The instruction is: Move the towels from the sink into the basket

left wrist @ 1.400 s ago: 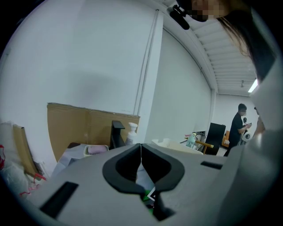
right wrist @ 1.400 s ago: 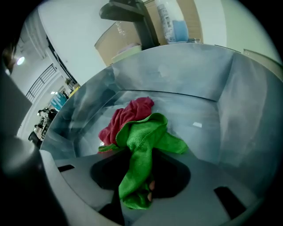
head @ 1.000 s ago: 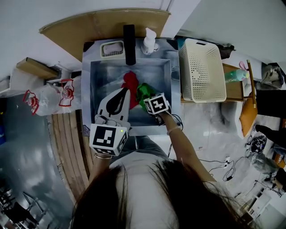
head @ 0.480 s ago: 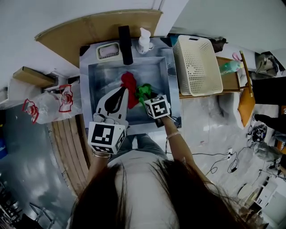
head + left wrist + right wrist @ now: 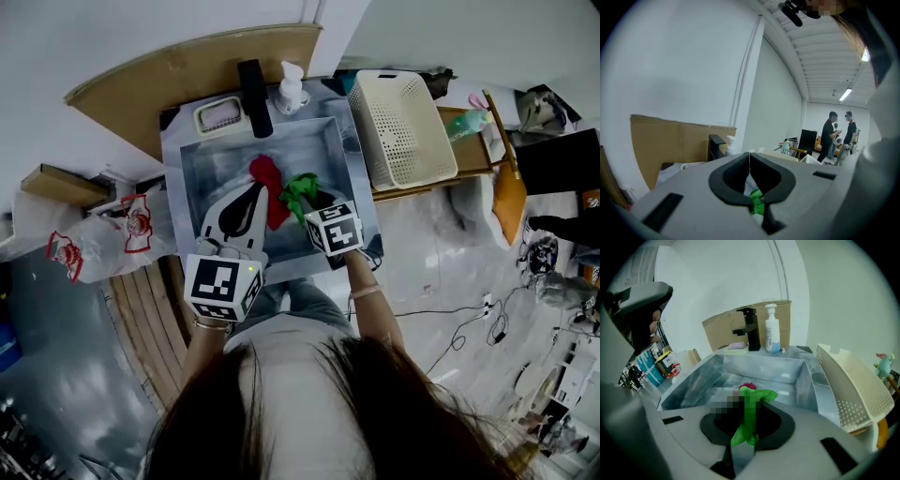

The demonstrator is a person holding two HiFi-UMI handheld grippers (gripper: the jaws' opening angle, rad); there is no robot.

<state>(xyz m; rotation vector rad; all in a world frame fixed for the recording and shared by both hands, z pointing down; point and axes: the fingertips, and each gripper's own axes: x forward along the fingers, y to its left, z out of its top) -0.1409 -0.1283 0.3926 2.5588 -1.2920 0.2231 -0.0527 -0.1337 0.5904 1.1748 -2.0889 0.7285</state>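
Note:
A red towel (image 5: 268, 176) lies in the steel sink (image 5: 220, 164), and a green towel (image 5: 300, 187) is bunched beside it on the right. My right gripper (image 5: 311, 201) is shut on the green towel (image 5: 749, 414), a strip of which hangs between its jaws above the sink (image 5: 736, 369); the red towel (image 5: 747, 387) shows just past it. My left gripper (image 5: 260, 189) hovers over the sink beside the red towel, shut with nothing in it (image 5: 749, 155). The cream basket (image 5: 398, 127) stands to the right of the sink (image 5: 853, 390).
A black faucet (image 5: 251, 84), a soap bottle (image 5: 289, 89) and a soap dish (image 5: 218, 116) line the sink's far rim. Plastic bags (image 5: 122, 225) lie to the left. Cables run over the floor at the right. Two people (image 5: 839, 136) stand far off.
The head view has swung, so the sink and basket sit further left. My right gripper has drawn back slightly toward the sink's near edge with the green towel. The left gripper keeps its place.

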